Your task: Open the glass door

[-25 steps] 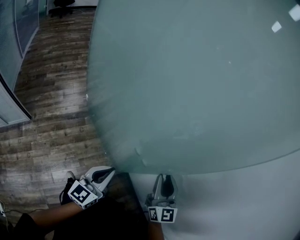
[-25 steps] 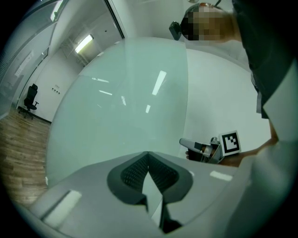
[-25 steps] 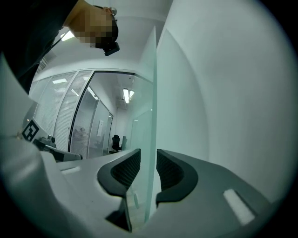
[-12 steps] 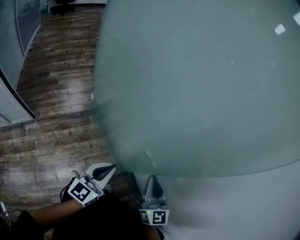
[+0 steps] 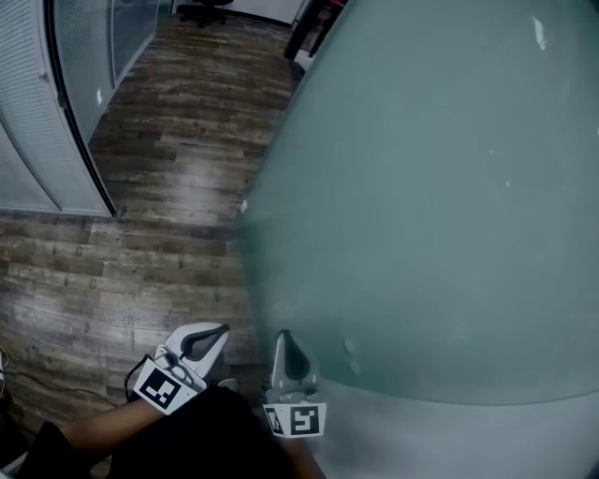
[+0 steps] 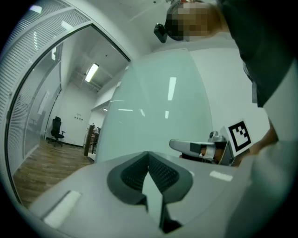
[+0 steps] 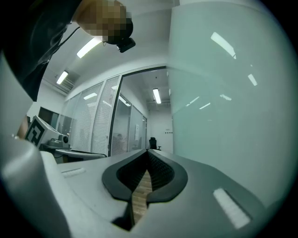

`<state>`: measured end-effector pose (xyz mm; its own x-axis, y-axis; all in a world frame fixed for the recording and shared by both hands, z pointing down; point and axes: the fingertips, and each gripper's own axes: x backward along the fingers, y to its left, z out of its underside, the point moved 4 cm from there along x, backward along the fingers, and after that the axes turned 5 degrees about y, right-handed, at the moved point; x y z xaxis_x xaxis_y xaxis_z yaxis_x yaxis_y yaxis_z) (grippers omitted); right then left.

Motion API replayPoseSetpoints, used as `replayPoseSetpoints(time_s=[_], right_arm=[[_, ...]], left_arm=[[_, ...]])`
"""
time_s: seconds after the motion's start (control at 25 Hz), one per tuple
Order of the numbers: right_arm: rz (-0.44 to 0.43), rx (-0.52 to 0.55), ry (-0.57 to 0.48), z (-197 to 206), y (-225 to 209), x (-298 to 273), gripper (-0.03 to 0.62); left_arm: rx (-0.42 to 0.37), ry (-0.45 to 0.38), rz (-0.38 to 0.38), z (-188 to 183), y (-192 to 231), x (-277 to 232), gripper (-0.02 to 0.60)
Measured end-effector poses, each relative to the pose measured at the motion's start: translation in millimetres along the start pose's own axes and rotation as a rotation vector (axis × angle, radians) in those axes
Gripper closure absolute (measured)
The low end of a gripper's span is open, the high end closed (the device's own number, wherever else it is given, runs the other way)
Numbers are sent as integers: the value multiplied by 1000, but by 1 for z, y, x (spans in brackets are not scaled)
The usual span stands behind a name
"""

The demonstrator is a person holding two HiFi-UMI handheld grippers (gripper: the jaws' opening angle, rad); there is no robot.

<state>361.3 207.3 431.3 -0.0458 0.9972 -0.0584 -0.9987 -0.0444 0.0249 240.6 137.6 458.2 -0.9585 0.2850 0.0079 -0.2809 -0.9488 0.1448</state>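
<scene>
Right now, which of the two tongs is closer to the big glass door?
The right tongs, just beside the edge of the frosted glass door. The left tongs are farther out, over the wooden floor.

There is one frosted glass door (image 5: pixel 421 206). By the lower left corner of this door there are two grippers, one left gripper (image 5: pixel 221 331) and one right gripper (image 5: pixel 283 337). Each carries one marker cube, so two cubes together. Far beyond the left edge of the door stands one office chair (image 5: pixel 201 9).
</scene>
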Motion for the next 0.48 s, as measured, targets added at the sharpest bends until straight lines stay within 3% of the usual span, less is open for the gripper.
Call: replayPoseSetpoints(time_s=[0.16, 0.48], right_arm=[[-100, -12, 7, 3, 28, -34, 594], [-227, 9, -3, 1, 72, -85, 594]], left_arm=[[47, -11, -84, 0, 28, 23, 581], [19, -45, -291, -11, 81, 68, 581]])
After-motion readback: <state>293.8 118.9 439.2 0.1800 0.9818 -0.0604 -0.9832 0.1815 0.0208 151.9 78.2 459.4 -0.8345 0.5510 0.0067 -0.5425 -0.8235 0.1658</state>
